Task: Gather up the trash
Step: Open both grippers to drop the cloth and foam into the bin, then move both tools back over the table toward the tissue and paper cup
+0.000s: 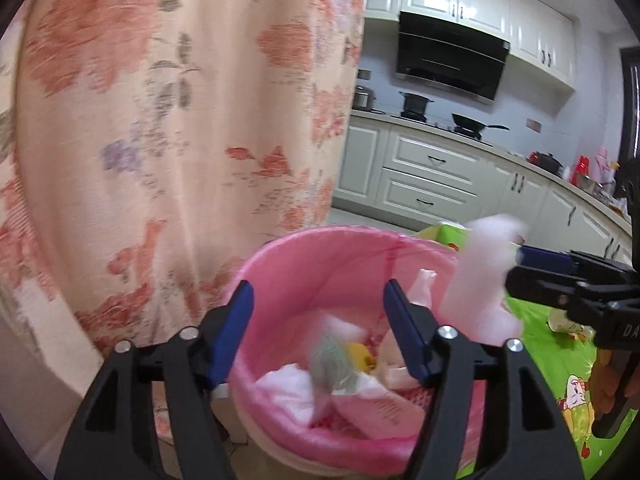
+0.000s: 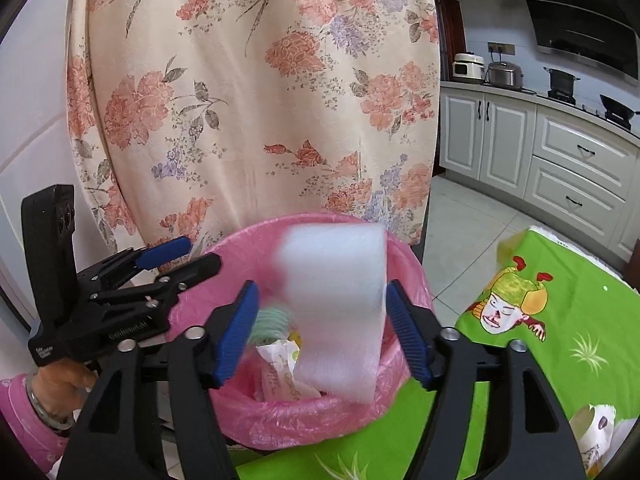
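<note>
From the left wrist, the left gripper (image 1: 318,330) tilted down over the pink-lined bin (image 1: 304,256), jaws apart and empty, crumpled trash (image 1: 338,364) below. From the right wrist, the right gripper (image 2: 322,330) stood spread above the bin's near rim, a blurred white foam piece (image 2: 334,312) loose between its fingers.

A blurred white foam sheet (image 2: 334,312) hangs upright above a pink-lined bin (image 2: 240,408) holding crumpled white wrappers (image 1: 288,386) and a yellow scrap (image 1: 360,354).
</note>
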Demonstrator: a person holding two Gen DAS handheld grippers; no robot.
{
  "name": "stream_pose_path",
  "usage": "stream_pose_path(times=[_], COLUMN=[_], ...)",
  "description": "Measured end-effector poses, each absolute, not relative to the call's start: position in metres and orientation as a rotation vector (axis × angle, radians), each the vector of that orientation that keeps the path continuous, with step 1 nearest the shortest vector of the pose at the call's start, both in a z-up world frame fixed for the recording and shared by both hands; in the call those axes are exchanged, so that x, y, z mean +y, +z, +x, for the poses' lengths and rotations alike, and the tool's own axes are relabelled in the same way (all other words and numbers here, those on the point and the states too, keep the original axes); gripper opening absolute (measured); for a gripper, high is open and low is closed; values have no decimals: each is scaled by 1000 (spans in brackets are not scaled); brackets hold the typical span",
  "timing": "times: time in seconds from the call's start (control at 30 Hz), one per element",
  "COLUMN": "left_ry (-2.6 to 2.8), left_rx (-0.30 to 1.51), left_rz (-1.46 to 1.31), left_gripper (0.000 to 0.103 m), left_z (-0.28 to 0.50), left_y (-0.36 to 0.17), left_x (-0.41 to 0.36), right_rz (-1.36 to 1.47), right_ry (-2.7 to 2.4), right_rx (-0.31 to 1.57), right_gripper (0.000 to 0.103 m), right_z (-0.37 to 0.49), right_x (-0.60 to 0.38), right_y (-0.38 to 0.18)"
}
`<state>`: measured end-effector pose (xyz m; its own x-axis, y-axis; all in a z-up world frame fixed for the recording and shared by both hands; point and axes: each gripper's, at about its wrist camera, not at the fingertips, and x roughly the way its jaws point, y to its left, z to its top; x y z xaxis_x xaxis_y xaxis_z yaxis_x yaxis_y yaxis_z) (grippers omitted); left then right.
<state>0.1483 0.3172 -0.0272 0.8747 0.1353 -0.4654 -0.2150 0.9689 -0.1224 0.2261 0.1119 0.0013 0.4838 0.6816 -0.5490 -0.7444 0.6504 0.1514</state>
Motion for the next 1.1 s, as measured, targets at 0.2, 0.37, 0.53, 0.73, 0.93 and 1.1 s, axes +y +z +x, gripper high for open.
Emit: stream_pose_path(times=[0.2, 0.37, 0.53, 0.73, 0.93, 1.1], left_ry=[197, 221, 230, 169, 97, 44], left_rx=[465, 436, 426, 408, 402, 421], left_rz=[-169, -194, -134, -63, -71, -73], left_gripper=[87, 98, 98, 98, 98, 98], left_z=[132, 118, 109, 101, 105, 112], left_y=[-29, -27, -25, -22, -25, -34], left_x=[315, 299, 268, 217, 170, 130], right_rz=[-80, -71, -101, -69, -25, -43], right_ry=[873, 871, 812, 733, 663, 579], right_rx=[607, 579, 550, 541, 543, 526], right_gripper=[69, 69, 69, 70, 70, 73], right_z=[217, 199, 179, 166, 166, 160], right_x=[95, 76, 50, 1, -42, -79], right_y=[0, 1, -3, -13, -19, -25])
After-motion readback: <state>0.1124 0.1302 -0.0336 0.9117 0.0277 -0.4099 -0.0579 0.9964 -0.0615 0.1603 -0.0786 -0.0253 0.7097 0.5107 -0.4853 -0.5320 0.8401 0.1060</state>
